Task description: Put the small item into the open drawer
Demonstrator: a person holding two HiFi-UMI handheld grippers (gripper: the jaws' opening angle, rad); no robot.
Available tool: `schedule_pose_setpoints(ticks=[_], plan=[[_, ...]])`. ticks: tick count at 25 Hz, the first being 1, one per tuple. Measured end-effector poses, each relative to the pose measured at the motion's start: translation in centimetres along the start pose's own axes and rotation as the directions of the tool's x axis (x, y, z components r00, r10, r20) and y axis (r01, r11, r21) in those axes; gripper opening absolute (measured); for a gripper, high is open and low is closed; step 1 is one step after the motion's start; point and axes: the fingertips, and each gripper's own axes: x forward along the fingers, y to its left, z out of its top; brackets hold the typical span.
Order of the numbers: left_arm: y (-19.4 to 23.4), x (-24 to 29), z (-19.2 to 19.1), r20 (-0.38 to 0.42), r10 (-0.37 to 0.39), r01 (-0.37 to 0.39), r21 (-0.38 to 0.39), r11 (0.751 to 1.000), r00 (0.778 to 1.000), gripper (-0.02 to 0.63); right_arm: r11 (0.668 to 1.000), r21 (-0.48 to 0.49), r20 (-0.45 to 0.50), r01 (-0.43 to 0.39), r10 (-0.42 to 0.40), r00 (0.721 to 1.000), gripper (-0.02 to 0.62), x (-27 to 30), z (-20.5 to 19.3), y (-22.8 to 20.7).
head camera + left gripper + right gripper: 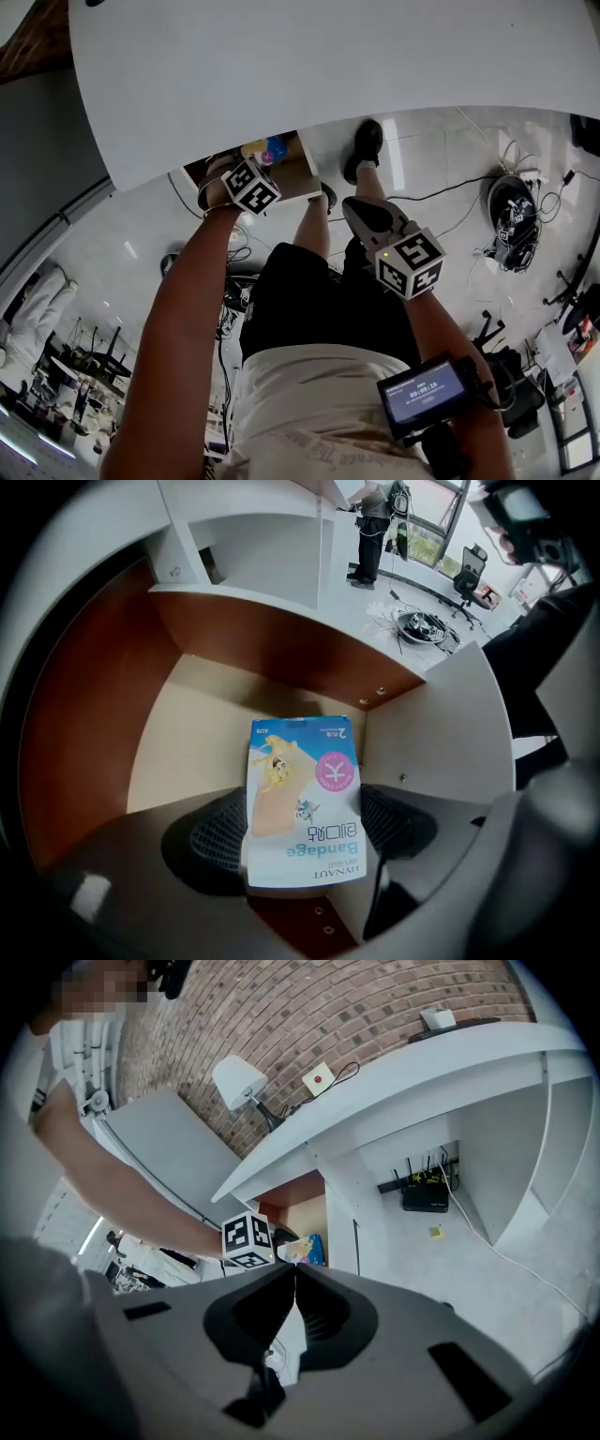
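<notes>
My left gripper (305,834) is pinching the box (302,799), a flat blue-and-white pack printed "Bandage". One ribbed pad presses on each side of its lower half and the upper half sticks out past the pads. From the left gripper view the box hangs inside the open drawer (89,733), over the pale floor, with the red-brown walls to the left and at the back and a pale wall to the right. I cannot tell whether the box touches the drawer floor.

In the head view the left gripper (259,156) reaches in under the edge of the white worktop (328,56). Its marker cube (250,185) sits at the drawer (298,175) mouth, and a bit of the box (267,149) shows just beyond it.

My right gripper (292,1290) is pressed together with nothing in it, the two dark pads meeting along a thin line. It hangs back from the drawer, lower in the head view, right gripper (364,216) pointing roughly toward the worktop edge. The right gripper view looks across at the drawer (302,1206) under the worktop (422,1063), with the left cube (247,1239) in front of it and the box (310,1248) just beside that cube.
</notes>
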Motion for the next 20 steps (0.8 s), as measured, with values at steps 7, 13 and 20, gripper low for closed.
schedule_pose_setpoints(ticks=[7,13,20], plan=[[0.9,2.2,-0.3,-0.036,0.008,-0.008,-0.004,1.0,0.999,0.377,1.0,0.007,-0.029,0.002,-0.001,1.0,0.006,-0.2,-1.2,-1.0],[1.2,3.3,-0.3,-0.053,0.04,-0.039,0.008,0.999,0.998,0.379,1.0,0.006,-0.055,0.005,-0.005,0.998,0.006,-0.4,-1.9,-0.9],[0.8,3.1,-0.8,-0.082,0.019,-0.019,-0.001,1.0,0.996,0.379,1.0,-0.013,-0.066,-0.002,0.001,0.998,0.006,-0.6,-1.3,-0.2]])
